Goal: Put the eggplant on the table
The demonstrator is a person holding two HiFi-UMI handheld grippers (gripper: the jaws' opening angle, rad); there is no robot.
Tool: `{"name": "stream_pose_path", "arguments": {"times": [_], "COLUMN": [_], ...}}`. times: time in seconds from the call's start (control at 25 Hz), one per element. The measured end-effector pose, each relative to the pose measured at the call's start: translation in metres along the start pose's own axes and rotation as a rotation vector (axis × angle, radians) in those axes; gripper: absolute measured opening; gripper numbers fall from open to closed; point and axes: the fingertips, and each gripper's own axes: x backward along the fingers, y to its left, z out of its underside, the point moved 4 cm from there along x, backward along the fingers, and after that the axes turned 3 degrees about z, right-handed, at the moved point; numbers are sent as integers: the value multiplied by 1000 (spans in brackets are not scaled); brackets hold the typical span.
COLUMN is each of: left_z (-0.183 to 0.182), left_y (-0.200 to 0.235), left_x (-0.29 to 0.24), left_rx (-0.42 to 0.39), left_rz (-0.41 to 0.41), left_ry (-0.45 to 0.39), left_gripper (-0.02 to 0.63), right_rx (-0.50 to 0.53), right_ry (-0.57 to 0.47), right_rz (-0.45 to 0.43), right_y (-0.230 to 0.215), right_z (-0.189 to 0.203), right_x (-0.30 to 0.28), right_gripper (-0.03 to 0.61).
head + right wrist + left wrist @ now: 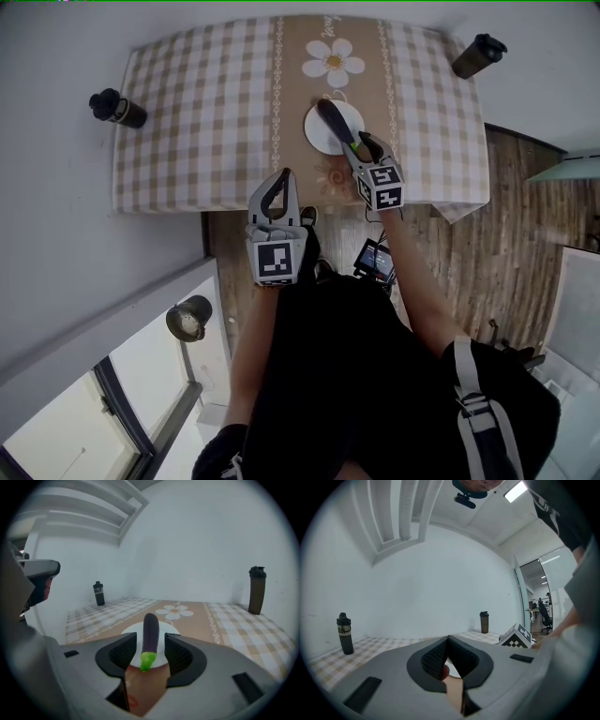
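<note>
Counter: checked cloth with a daisy runner down the middle, carrying the plate near your edge.
Right tool: your jaws stand spread, one on each side of the eggplant's green stem end, pads clear of it.
Left tool: pressed together on nothing, hovering at the counter's near edge.
Plate: white, on the runner.
Eggplant: lies across the plate, its stem end overhanging the rim toward you.
Risk: if you draw back crooked, a pad could catch the stem and drag or roll the eggplant off the plate.

The eggplant is purple (green stem), plate white, tablecloth beige-checked.
</note>
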Motion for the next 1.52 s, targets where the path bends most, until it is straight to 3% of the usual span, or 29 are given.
{"name": "stream_pose_path", "arguments": {"times": [0.48, 1.0, 1.52], "left_z": [-33, -93, -141], "left_y": [6, 3, -15], "left_x": [-27, -41, -31], "left_rx": [-62, -88, -89], "left_rz": [28, 22, 45], "left_ry": [-54, -175, -268], "left_gripper": [-8, -7, -7], "right_rx": [-26, 93, 195], "right_ry": [-205, -483, -644], "right_rz": [-10, -50, -24], "right_y": [-4, 11, 28], "right_z": [-91, -205, -253], "right_x": [39, 112, 184], "right_gripper": [193, 193, 193]}}
